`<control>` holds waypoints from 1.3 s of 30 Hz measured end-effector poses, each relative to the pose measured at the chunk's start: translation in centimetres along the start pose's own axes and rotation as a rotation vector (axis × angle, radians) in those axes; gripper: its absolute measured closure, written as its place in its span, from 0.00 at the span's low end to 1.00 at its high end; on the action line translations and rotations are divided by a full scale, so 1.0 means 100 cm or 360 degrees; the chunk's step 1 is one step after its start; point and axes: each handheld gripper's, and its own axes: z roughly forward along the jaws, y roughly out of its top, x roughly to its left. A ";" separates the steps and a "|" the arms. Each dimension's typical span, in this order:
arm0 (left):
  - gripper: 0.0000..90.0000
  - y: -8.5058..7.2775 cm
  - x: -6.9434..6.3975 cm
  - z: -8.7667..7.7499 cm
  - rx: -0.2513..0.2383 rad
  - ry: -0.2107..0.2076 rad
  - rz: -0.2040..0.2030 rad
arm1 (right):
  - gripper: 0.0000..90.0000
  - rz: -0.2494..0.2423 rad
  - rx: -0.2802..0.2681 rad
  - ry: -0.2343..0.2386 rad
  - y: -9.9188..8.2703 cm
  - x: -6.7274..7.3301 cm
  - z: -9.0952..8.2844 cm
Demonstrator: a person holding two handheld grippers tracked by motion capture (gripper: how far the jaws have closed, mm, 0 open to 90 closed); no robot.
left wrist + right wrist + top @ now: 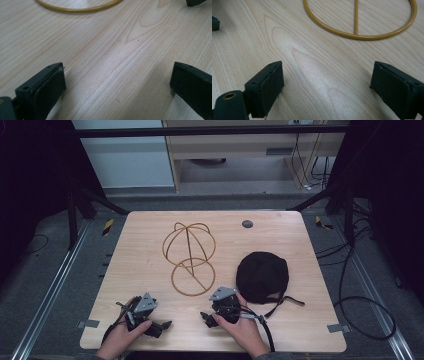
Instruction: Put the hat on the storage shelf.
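Both grippers, left gripper (159, 326) and right gripper (206, 317), are resting wide-jawed and empty; ahead of their jaws are lying the golden wire hat stand (189, 258) and the black fabric cap (262, 276), probably awaiting pickup.

Table (150, 270) pale matt wood; stand (190, 251) glossy yellow wire; cap (262, 276) blk matt cloth.

dim overhead light, soft glare, sharp

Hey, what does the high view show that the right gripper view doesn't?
High view alone: the black cap, the stand's wire dome, both hands, the whole table. Right gripper view alone: a close look between the right gripper's open jaws, nothing between them. Shared: the stand's round base ring and the wooden tabletop.
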 end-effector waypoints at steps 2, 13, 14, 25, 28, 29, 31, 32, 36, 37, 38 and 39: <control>0.00 0.000 0.000 0.000 0.0000 0.0001 -0.0003 | 0.11 0.0004 0.0003 -0.0006 0.000 0.000 0.000; 0.00 0.000 0.000 0.000 0.0001 0.0001 -0.0004 | 0.10 0.0018 0.0009 -0.0025 0.000 0.000 0.000; 0.00 0.000 0.000 0.000 0.0001 0.0001 -0.0003 | 0.11 -0.0011 0.0008 -0.0052 0.000 0.001 -0.002; 0.00 0.000 0.000 0.000 0.0000 0.0005 -0.0005 | 0.14 -0.0043 -0.0042 -0.0148 0.005 0.008 -0.025; 0.00 0.000 -0.001 0.000 -0.0001 0.0007 -0.0008 | 0.14 0.0016 -0.0071 -0.0184 0.006 0.003 -0.036; 0.00 0.000 -0.001 0.000 0.0000 0.0008 -0.0009 | 0.14 0.0030 -0.0078 -0.0196 0.007 0.002 -0.039; 0.00 0.000 -0.001 0.000 0.0000 0.0008 -0.0009 | 0.13 0.0059 -0.0090 -0.0227 0.008 -0.002 -0.046; 0.00 0.000 -0.001 0.000 0.0000 0.0008 -0.0009 | 0.13 0.0078 -0.0100 -0.0238 0.009 -0.004 -0.050; 0.00 0.000 -0.001 0.000 -0.0002 0.0011 -0.0017 | 0.13 0.0086 -0.0083 -0.0283 0.012 -0.011 -0.065; 0.00 0.000 -0.002 0.000 0.0000 0.0019 -0.0026 | 0.13 0.0096 -0.0080 -0.0292 0.013 -0.012 -0.069; 0.00 0.001 -0.002 0.001 0.0000 0.0027 -0.0033 | 0.13 0.0100 -0.0072 -0.0290 0.014 -0.014 -0.072; 0.00 0.001 -0.003 0.001 0.0000 0.0033 -0.0039 | 0.14 0.0103 -0.0048 -0.0293 0.015 -0.015 -0.076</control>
